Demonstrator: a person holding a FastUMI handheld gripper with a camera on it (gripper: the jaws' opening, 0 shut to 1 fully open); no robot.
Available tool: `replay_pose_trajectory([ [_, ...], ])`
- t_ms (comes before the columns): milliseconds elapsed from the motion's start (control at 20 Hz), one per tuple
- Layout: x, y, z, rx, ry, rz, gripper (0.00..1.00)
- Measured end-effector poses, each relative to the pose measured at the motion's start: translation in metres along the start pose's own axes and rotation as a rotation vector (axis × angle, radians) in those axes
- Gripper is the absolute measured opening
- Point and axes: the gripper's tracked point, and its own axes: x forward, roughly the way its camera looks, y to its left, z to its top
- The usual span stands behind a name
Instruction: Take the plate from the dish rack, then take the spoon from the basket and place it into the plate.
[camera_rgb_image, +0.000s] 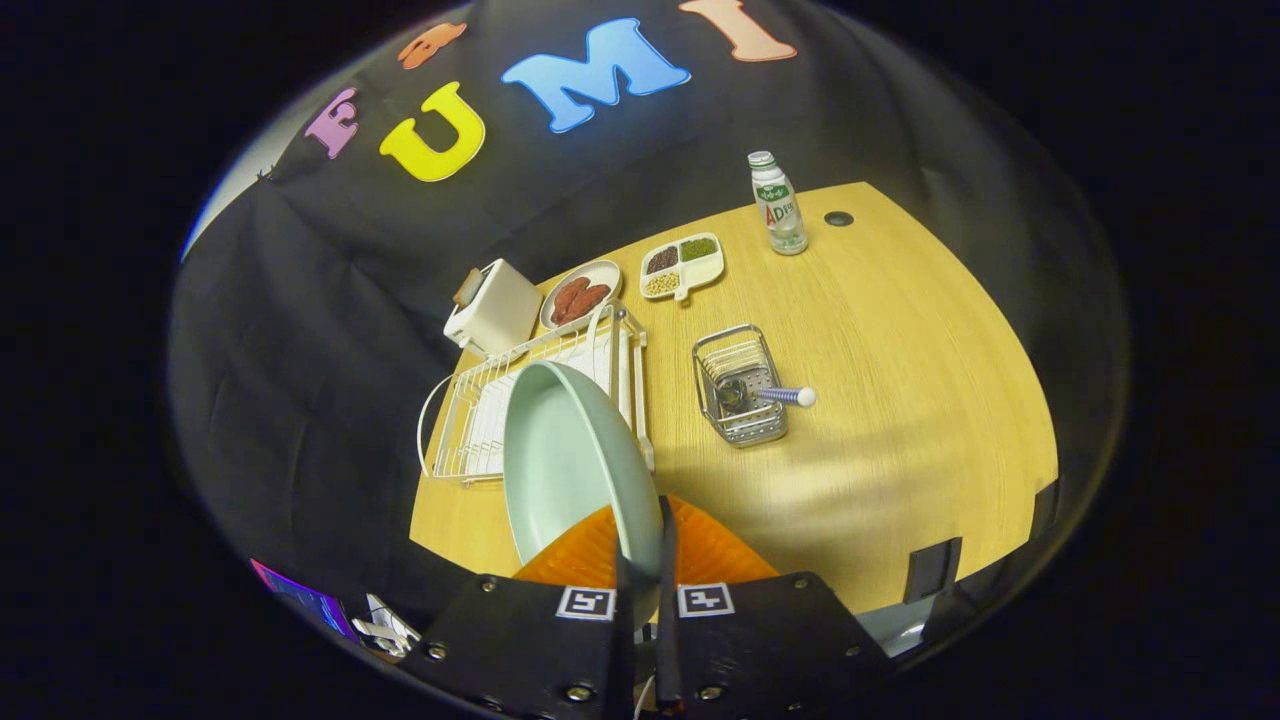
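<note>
- The gripper (641, 560) is pinching the near rim of the pale green plate (570, 460); its two fingers are drawn almost together with only the thin rim between them, one on each face.
- The plate is standing on edge, tilted, rising up from between the fingers and overlapping the near end of the white wire dish rack (530, 400). Whether it is touching the rack wires or hanging clear of them cannot be told.
- The rack is lying along the left edge of the worktop (900, 400), with a white toaster (492, 308) at its far end.
- The spoon (770, 395) is lying in the small wire basket (740, 385) near the middle of the worktop, just to the right of the rack, its handle poking out over the basket's right rim.
- As a judgement, the first step is under way: the plate is gripped but not yet set down.
- The next move is calling for carrying the plate to bare worktop, probably the open stretch near the front edge, laying it flat face up, and releasing it before going for the spoon.
</note>
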Motion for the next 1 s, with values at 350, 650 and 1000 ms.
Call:
replay_pose_trajectory([
  [350,0.023,-0.04,-0.044,0.077,0.064,0.018,0.08],
  [650,0.061,-0.063,-0.085,0.115,0.177,0.022,0.08],
  [1000,0.091,-0.062,-0.105,0.232,0.207,0.084,0.09],
])
